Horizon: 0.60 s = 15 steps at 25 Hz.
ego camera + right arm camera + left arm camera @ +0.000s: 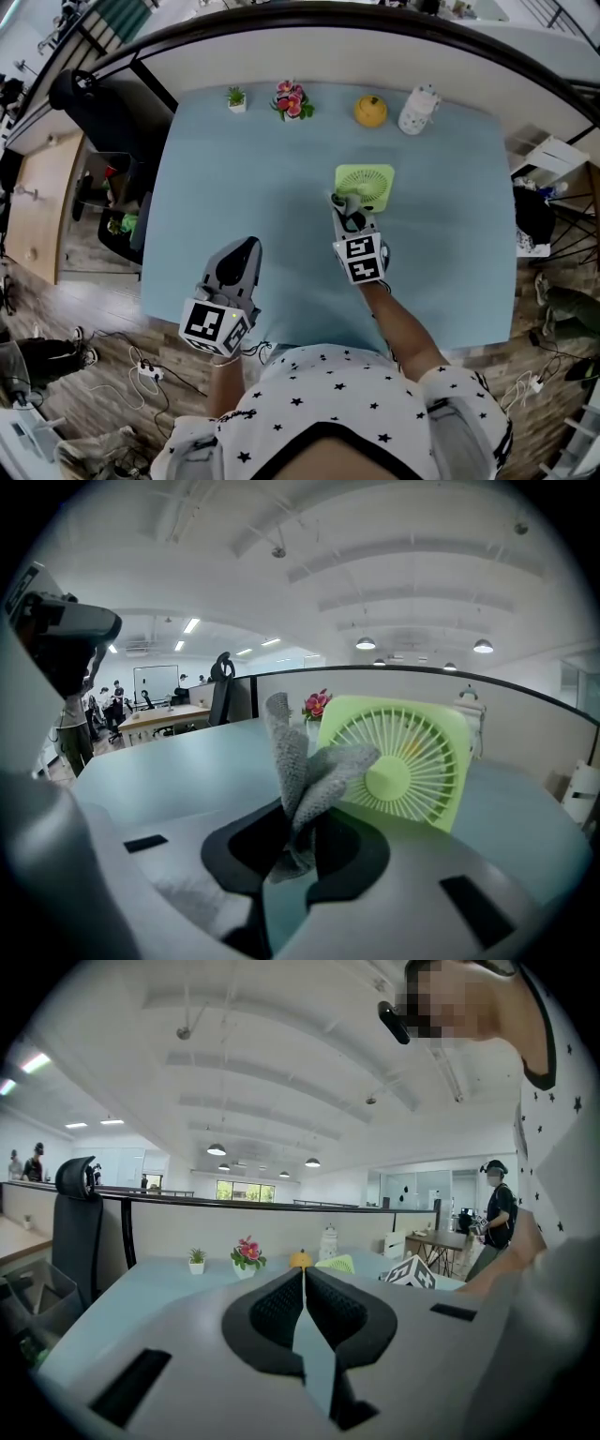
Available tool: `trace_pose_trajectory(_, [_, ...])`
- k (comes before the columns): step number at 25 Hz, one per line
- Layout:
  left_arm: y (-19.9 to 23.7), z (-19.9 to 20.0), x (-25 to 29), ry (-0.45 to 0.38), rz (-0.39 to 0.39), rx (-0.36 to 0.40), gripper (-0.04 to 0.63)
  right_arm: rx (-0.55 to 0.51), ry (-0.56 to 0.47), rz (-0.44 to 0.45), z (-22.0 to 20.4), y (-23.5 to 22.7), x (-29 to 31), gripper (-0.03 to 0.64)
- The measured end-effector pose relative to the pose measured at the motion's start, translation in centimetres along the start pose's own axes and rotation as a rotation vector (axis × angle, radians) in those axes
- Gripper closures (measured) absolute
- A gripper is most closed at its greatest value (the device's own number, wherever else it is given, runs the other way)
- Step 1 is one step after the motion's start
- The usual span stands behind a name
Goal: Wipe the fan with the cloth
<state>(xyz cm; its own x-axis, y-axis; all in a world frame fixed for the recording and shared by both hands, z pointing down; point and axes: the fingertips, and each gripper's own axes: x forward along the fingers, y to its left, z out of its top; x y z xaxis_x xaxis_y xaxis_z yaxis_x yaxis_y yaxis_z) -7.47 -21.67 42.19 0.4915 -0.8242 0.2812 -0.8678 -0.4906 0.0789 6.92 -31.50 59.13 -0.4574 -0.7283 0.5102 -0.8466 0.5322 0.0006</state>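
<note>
A small lime-green fan [367, 186] stands on the pale blue table [234, 187], its round grille [405, 771] facing my right gripper. My right gripper [342, 208] sits just in front of the fan's left side, shut on a grey cloth [302, 780] whose loose end reaches the fan's grille. My left gripper [246, 253] rests nearer the table's front edge, well left of the fan, its jaws shut with nothing between them [302, 1309].
Along the table's far edge stand a small potted plant [236, 98], a pink flower pot [292, 101], a yellow-orange round object [370, 111] and a white jar [418, 109]. A black office chair [103, 112] stands to the left. Cables lie on the wooden floor.
</note>
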Motion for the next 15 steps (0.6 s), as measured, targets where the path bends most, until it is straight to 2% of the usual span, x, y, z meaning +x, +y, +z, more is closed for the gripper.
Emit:
trace_pose_trajectory(5, [-0.1, 0.1, 0.1, -0.002, -0.013, -0.004, 0.564, 0.016, -0.003, -0.047, 0.0, -1.9, -0.4, 0.572])
trace_pose_trajectory(15, [-1.4, 0.6, 1.8, 0.007, -0.07, 0.012, 0.564, 0.107, -0.025, -0.215, -0.6, -9.4, -3.4, 0.572])
